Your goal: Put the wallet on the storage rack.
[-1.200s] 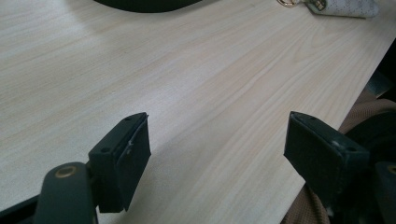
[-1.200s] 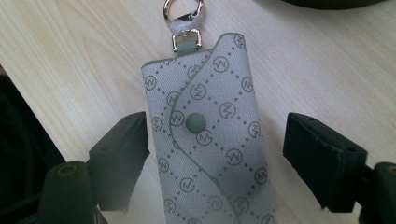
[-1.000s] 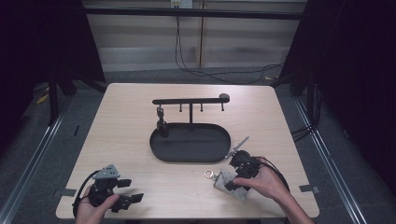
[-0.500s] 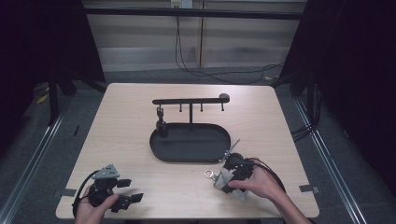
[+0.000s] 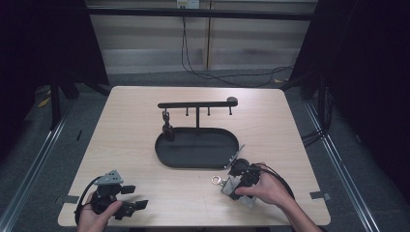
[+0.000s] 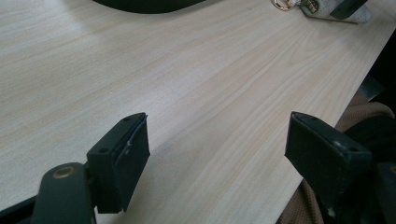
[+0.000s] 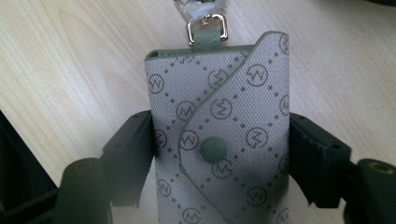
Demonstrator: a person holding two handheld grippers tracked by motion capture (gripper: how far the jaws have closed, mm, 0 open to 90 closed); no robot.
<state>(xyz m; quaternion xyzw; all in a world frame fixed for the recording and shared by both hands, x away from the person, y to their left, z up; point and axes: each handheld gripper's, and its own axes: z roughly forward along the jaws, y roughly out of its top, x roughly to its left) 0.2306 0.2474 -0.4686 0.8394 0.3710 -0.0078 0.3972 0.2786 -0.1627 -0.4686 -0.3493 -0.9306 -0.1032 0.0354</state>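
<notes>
- Grey patterned fabric key pouch [image 7: 219,140] lies on the table [image 5: 135,125], clamped on both sides by the right gripper [image 7: 219,154], near the black tray [image 5: 193,159].
- Left gripper [image 6: 217,154] rests wide open, empty.
- Likely step: lifting the pouch; next, probably hooking its ring [image 5: 215,181] onto the rack [image 5: 196,104].

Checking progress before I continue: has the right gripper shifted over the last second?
Yes. The right gripper has drawn back from the black tray toward the table's near edge, with the key pouch between its jaws.
</notes>
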